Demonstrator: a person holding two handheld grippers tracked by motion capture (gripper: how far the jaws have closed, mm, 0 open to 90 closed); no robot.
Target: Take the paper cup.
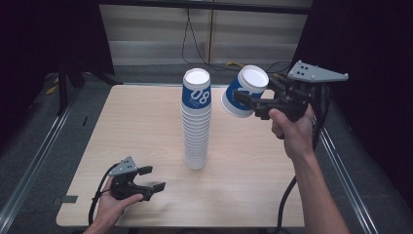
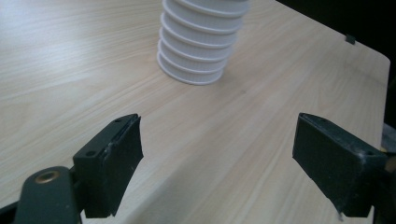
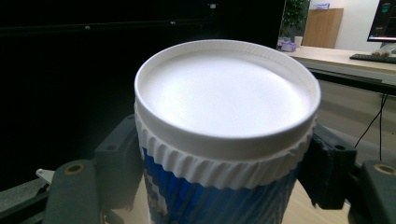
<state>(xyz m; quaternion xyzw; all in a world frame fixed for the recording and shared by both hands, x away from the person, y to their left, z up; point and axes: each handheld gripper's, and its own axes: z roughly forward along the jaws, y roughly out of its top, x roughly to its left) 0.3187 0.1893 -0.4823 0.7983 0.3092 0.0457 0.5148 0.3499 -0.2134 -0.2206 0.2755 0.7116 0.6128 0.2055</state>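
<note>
Fingers of the right gripper [image 1: 245, 101] clamp a blue-and-white ribbed paper cup [image 1: 244, 91], tilted, bottom toward the tall stack of matching cups [image 1: 196, 119] standing just to its left, while the left gripper [image 1: 151, 178] rests wide apart on the light wooden surface [image 1: 141, 126].

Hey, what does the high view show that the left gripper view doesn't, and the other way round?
High view alone: the stack's blue-printed top cup, and the right gripper holding a tilted cup in the air to the stack's right. Left gripper view alone: a close look at that gripper's two pads, wide apart with nothing between them. Both: the ribbed white cup stack standing on the wooden table, and the open left gripper.
</note>
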